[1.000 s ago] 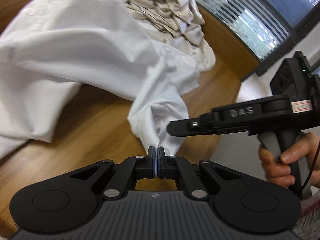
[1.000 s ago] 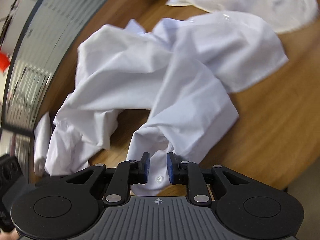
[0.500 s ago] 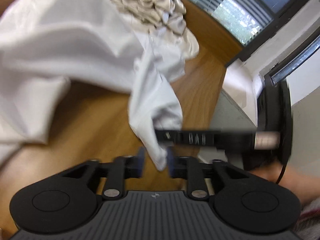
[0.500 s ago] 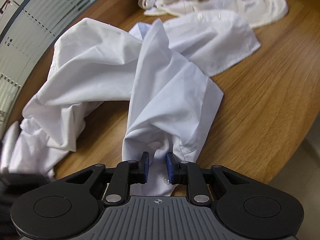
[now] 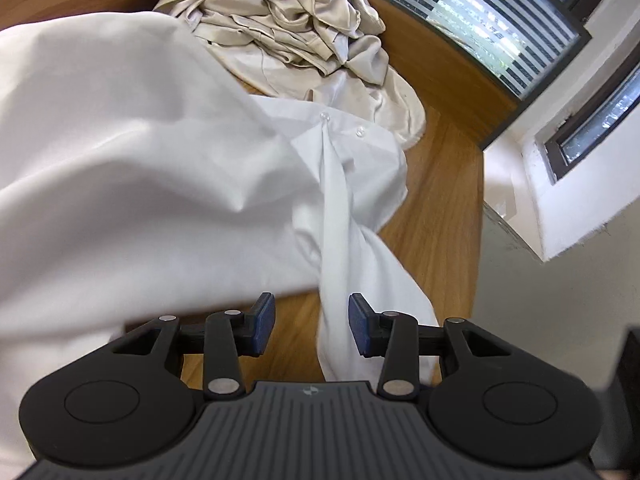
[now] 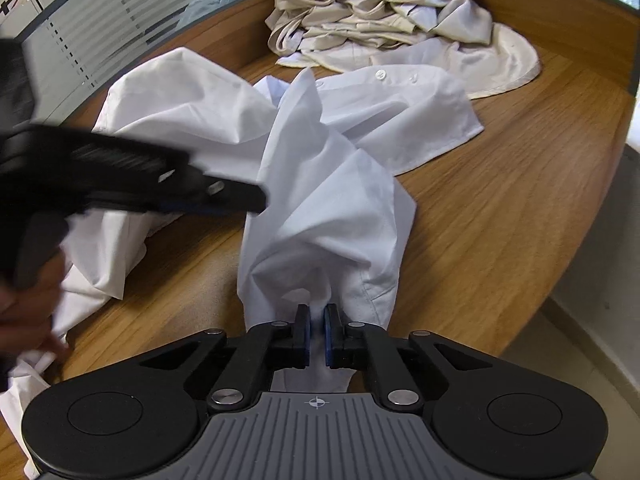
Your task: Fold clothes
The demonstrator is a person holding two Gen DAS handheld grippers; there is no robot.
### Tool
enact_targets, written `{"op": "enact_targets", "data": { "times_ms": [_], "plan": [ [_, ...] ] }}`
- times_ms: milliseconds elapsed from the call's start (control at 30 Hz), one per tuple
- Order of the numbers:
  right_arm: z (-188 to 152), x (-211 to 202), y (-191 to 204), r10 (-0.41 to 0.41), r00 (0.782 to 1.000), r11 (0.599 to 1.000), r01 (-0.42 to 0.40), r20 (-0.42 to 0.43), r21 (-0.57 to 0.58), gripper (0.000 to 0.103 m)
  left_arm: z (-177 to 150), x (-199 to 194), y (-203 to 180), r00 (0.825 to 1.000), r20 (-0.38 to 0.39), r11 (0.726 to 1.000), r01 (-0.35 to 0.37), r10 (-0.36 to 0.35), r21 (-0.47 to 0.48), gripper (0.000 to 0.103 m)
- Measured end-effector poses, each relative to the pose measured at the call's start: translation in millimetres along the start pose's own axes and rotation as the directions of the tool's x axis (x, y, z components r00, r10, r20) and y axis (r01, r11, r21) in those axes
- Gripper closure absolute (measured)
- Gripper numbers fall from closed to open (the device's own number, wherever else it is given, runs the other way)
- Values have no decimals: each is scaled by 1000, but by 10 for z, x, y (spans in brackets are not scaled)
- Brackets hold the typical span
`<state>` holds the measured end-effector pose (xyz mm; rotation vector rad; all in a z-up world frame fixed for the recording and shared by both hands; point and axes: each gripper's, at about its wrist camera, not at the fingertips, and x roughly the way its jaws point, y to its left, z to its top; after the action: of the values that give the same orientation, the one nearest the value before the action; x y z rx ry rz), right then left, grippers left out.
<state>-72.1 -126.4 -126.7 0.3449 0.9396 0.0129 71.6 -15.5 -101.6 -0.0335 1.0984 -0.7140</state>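
Wood-grain table curving along its edge. Frosted glass partition with horizontal stripes standing behind it. White wall carrying a dark-framed window; daylight coming through. Pale floor showing past the table edge.

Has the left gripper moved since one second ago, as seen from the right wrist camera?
Yes. The left gripper was barely visible at the lower left corner; now it reaches rightward across the white shirt, far from the striped glass wall.
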Motion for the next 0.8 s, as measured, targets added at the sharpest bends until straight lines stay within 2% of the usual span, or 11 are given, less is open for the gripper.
{"op": "enact_targets", "data": {
  "times_ms": [33,100,233,433,567,633,800],
  "plan": [
    [-16,-31,-7,-1,1000,1000,1,4,1,95,22,42,-10,1000,2,1000,12,-12,-2,63],
    [-47,-103,-10,-4,1000,1000,4,15,-3,95,50,119,-45,1000,14,1000,-16,16,15,103],
    [-111,-309,-22,-33,997,999,34,73,-1,96,49,240,-92,993,15,993,-113,113,32,102],
    [-220,-685,-139,-98,980,995,94,173,31,98,52,297,-112,982,23,981,-188,187,52,102],
    [-288,-902,-265,-133,971,991,126,200,48,99,75,343,-120,987,-1,986,-163,164,43,102],
    [-296,-924,-335,-140,973,989,130,181,63,98,62,382,-180,985,-11,982,-170,171,76,102],
    [-315,-933,-458,-58,992,998,54,109,45,94,82,394,-146,989,-34,989,-141,143,52,101]
  ]
}}
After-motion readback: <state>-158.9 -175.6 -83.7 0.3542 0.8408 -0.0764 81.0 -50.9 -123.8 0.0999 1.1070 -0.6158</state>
